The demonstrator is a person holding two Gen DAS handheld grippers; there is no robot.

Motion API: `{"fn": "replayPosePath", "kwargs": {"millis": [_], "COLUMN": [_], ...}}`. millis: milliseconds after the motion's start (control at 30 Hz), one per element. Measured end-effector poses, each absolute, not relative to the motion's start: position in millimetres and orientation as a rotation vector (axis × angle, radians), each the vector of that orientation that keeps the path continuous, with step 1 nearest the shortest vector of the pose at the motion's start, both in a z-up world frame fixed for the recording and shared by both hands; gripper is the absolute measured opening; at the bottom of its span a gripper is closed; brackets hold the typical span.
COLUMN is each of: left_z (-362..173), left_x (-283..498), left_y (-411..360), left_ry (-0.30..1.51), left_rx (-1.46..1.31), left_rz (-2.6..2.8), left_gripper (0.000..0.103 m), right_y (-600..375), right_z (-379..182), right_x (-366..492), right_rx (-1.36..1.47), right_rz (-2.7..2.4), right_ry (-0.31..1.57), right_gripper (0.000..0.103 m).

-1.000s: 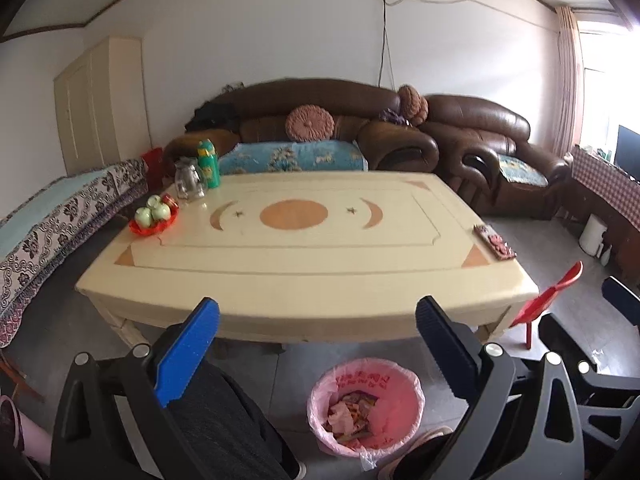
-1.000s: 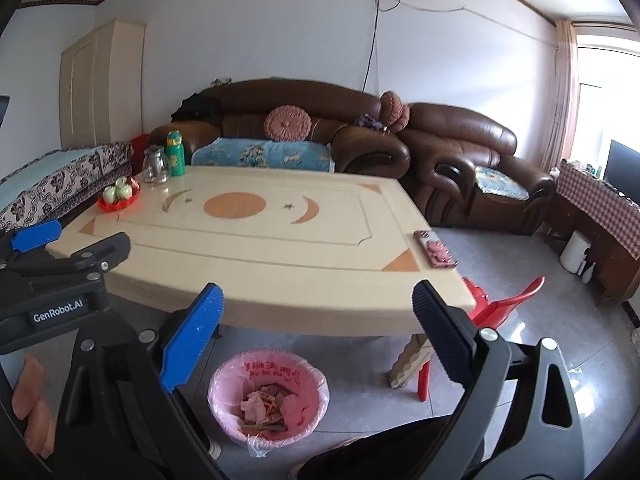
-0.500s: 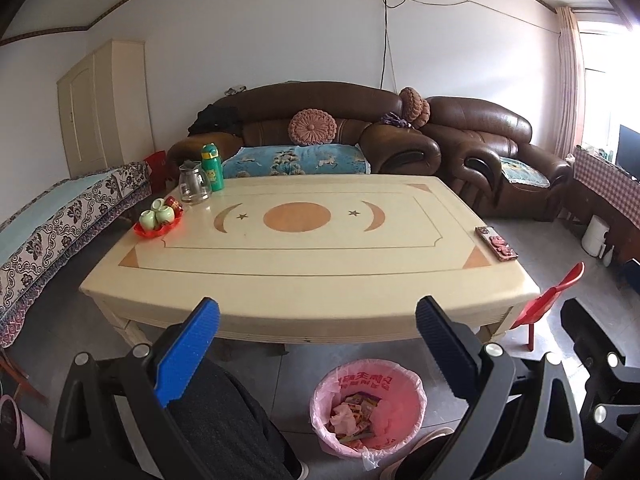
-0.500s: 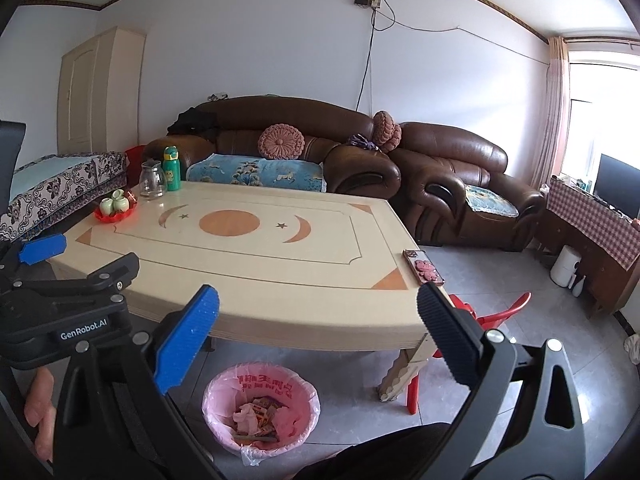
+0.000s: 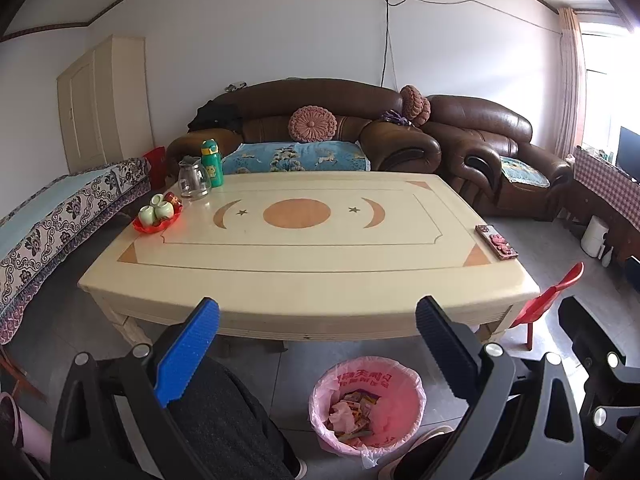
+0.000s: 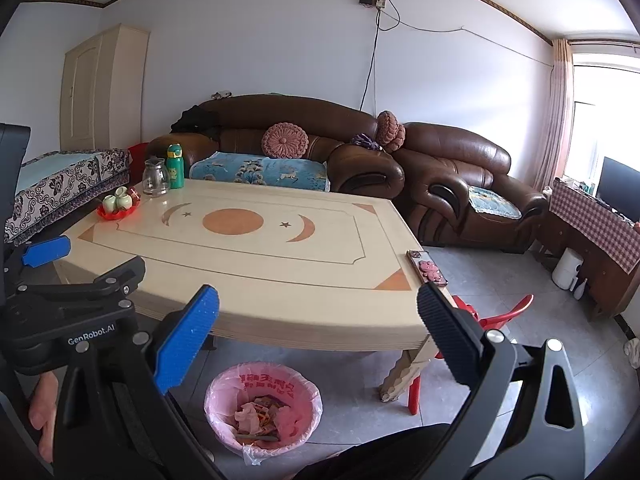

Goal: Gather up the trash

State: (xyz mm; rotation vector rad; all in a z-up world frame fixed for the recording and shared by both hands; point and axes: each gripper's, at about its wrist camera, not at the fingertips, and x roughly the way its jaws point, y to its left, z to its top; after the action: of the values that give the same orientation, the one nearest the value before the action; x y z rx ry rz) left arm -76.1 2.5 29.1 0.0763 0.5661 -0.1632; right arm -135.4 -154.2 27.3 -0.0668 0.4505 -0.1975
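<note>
- Left wrist view: we hold the left gripper (image 5: 316,332) with its jaws spread wide and nothing between them. The trash bin (image 5: 367,402), lined with a pink bag, stands on the floor at 6 o'clock, below the near edge of the table (image 5: 304,276). Wrappers and crumpled paper lie inside it.
- Left wrist view: we see no loose trash on the table top. At 10 o'clock stand a red tray of cups (image 5: 157,216), a glass jug (image 5: 193,179) and a green bottle (image 5: 212,163); at 3 o'clock a phone (image 5: 496,241) lies close to the table edge.
- Risk, left side: we judge that a low sweep toward 10 o'clock could tip the jug or scatter the cups, because they stand close together.
- Right wrist view: we hold the right gripper (image 6: 318,332) with its jaws likewise wide apart and empty. The bin (image 6: 262,404) sits at 7 o'clock; the left tool occupies 9 o'clock, with the person's fingers (image 6: 42,416) under it.
- Risk, right side: we could mistake the phone (image 6: 427,267) for trash, or nudge it off the edge onto the tiled floor.
- Risk, both: the two tools are near each other, so a crossing move could make them collide.
- Risk, bin: a careless drop could snag the loose bag rim.
</note>
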Motion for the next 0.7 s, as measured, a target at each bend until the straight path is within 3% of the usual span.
{"fn": "replayPosePath", "kwargs": {"millis": [700], "left_z": [27.0], "left_x": [-79.5], "left_y": [-0.7], "left_ry": [0.550], "left_rx": [0.076], "left_rz": [-0.155], "left_gripper": [0.096], "right_y": [-158.5], "right_z": [28.0], "right_x": [-135.3], "right_rx": [-0.072], "right_rz": [-0.203], "right_ry": [0.444], "right_gripper": [0.097]}}
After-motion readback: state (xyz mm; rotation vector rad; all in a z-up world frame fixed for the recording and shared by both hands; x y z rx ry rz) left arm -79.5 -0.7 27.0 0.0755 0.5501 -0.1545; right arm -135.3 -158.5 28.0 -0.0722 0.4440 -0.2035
